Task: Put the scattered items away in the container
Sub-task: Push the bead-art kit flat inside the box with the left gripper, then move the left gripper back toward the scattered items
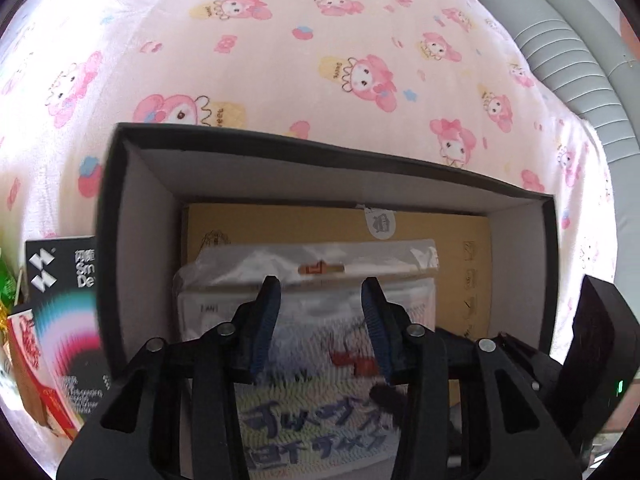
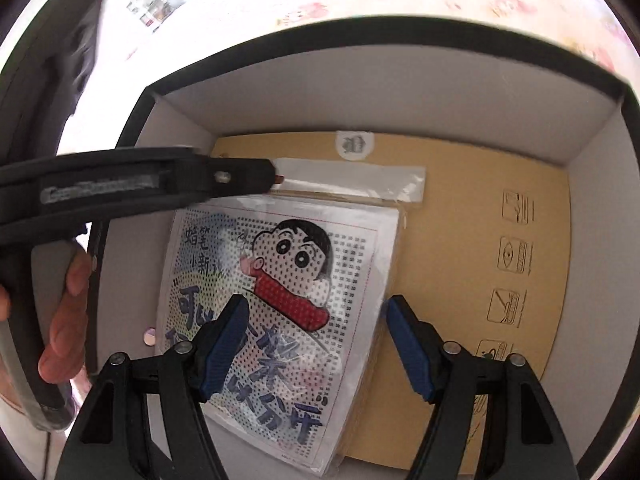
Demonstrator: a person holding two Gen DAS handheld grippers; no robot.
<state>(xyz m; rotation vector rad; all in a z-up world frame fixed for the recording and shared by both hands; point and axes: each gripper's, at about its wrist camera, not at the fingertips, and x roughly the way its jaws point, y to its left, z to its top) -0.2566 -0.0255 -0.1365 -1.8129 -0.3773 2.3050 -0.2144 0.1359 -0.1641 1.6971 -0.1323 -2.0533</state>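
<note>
Black box (image 2: 400,36) holds one cartoon packet (image 2: 280,300) atop one tan carton (image 2: 460,240); both tongs, left (image 1: 320,320) and right (image 2: 316,344), gape empty.

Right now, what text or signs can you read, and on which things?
"蜡笔小新": top left of the cartoon craft pack in the box.
Pack's large lower characters: stylised, unreadable.
"Sm", "De": black carton, cut off.
Line icons: tan board.
Round sticker: blurred.

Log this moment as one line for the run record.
left gripper: open over cartoon bead kit packet | right gripper: open, above | packet: in black box, on brown cardboard | outside: black booklet
</note>
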